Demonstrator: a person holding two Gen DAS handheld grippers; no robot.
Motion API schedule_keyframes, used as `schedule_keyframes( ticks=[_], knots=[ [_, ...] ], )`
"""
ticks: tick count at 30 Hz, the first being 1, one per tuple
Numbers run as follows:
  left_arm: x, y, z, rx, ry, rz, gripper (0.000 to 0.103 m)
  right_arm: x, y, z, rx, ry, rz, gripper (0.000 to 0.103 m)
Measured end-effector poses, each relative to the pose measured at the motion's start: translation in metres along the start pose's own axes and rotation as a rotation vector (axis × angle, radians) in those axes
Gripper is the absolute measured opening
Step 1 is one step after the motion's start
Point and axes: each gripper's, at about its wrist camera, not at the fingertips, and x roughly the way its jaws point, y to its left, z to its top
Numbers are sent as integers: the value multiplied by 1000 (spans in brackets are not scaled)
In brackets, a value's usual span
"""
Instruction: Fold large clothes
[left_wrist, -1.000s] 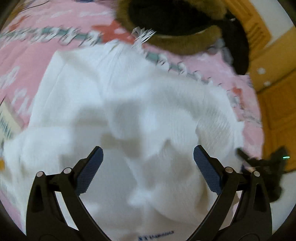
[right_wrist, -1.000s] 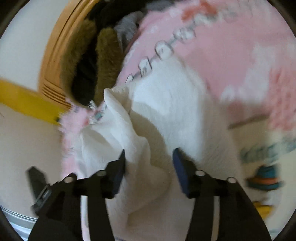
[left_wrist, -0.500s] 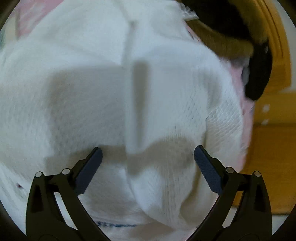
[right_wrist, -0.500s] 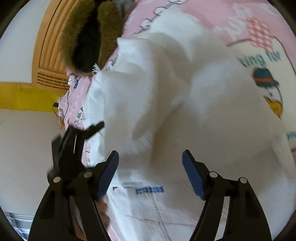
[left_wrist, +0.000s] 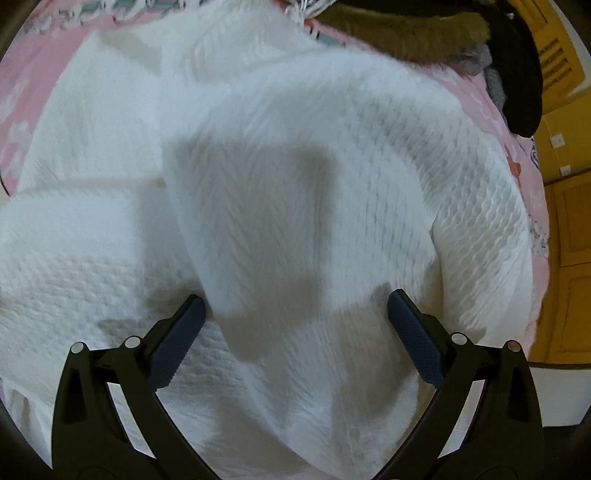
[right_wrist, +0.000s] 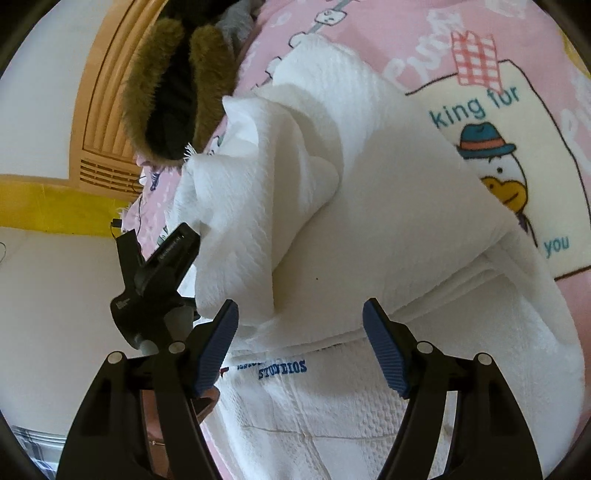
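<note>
Right wrist view: the white textured garment (right_wrist: 369, 221) lies bunched on the pink bedspread (right_wrist: 388, 44). Right gripper (right_wrist: 301, 347) has just spread, holding nothing; left gripper (left_wrist: 295, 328) gapes above it. Soft, light, floppy; best pinched at a hem edge.

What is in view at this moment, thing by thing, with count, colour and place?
garment: one, white, textured knit, partly folded on the bedspread, blue lettering near its lower edge.
bedspread: one, pink with cartoon prints and a cream panel showing a duck in a hat, under the garment.
coat: one, black with brown fur trim, at the far end of the bed past the garment.
headboard: one, light wood, slatted, behind the coat.
cupboard doors: orange-brown wood, right edge of the left wrist view; count unclear.
left tool: one, black with blue pads, open, over the garment.
right tool: one, black with blue pads, open, near the lettered edge.
</note>
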Motion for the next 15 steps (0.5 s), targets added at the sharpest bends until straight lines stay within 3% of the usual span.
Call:
schedule_keyframes(
  ticks=[1, 2, 4, 7, 15],
  knots=[
    [0, -4, 10, -2, -11, 28, 77, -2, -1, -1, 2, -3, 4, 67],
    [-5, -2, 7, -15, -32, 60, 52, -3, -2, -1, 5, -9, 15, 67],
    [-18, 6, 7, -48, -70, 43, 13, -4, -1, -1, 0, -14, 10, 67],
    [-33, 24, 13, -92, -80, -70, 5, -5, 1, 0, -8, -23, 14, 66],
    [-48, 23, 16, -58, -57, -170, 4, 1, 4, -2, 16, -28, 35, 65]
  ],
)
